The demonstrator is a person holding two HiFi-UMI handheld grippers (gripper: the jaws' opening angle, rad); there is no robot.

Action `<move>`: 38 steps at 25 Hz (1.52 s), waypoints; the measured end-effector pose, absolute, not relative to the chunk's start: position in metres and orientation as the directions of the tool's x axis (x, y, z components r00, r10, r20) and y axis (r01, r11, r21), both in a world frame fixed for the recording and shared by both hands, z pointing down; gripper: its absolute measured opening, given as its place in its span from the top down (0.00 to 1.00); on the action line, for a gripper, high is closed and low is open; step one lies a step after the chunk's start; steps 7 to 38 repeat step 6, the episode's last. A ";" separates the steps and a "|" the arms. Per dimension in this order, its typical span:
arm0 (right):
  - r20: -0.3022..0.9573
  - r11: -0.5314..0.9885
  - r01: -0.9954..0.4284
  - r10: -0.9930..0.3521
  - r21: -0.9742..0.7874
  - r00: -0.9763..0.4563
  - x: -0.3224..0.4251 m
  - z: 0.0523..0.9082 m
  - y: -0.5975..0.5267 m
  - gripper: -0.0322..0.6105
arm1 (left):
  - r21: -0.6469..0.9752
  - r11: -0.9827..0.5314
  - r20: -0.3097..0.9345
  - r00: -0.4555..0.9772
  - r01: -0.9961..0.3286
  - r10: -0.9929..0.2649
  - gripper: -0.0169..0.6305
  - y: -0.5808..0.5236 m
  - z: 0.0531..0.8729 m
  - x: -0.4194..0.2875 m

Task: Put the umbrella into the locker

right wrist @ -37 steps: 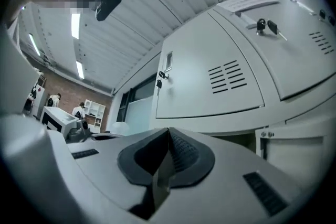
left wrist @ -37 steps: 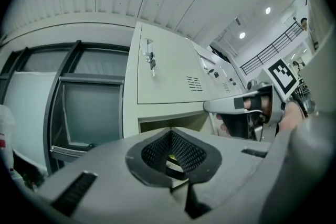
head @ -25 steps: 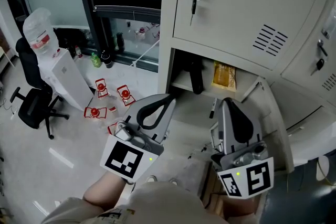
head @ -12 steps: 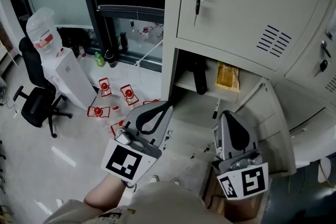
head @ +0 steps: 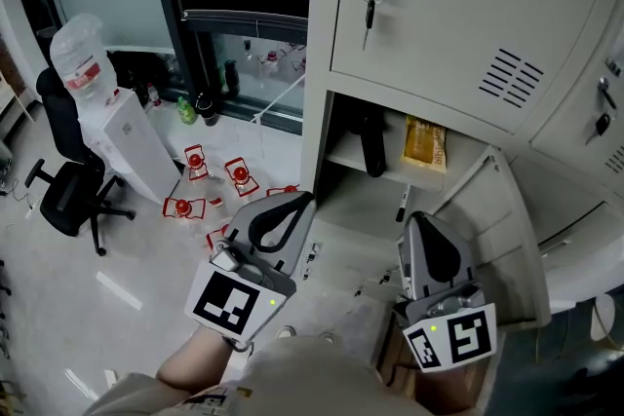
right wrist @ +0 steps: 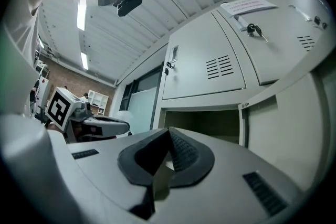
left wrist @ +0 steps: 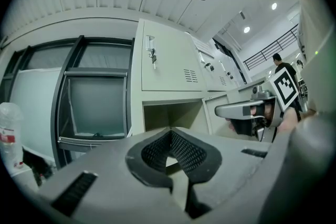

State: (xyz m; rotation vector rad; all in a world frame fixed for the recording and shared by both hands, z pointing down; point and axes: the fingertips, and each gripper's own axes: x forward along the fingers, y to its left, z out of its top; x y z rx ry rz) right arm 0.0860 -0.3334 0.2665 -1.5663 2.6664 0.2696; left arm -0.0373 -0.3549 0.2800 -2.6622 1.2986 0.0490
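Note:
In the head view a black folded umbrella [head: 370, 143] stands upright inside the open locker compartment [head: 343, 172], beside a yellow packet [head: 424, 143]. My left gripper [head: 300, 201] hovers below and in front of the compartment, shut with nothing between its jaws. My right gripper [head: 421, 223] is to its right, next to the swung-open door [head: 497, 229], also shut and empty. In the left gripper view the shut left gripper [left wrist: 170, 132] points at the compartment [left wrist: 176, 114]. In the right gripper view the shut right gripper [right wrist: 168, 131] faces the same opening [right wrist: 205, 122].
Closed grey locker doors with keys [head: 370, 10] stand above and to the right. On the floor to the left are a water dispenser [head: 117, 136], a black office chair [head: 63, 195], several red-and-white items [head: 210, 175] and bottles [head: 187, 110] by a dark glass partition.
Both grippers have drawn slightly down and back from the locker opening. Their jaws stay shut. The umbrella has not moved.

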 end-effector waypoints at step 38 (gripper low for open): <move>-0.117 0.477 -0.869 -0.863 0.129 -0.491 0.086 0.268 -0.335 0.94 | -0.141 -0.600 -0.108 0.615 -0.787 -0.781 0.96 -0.356 0.280 -0.040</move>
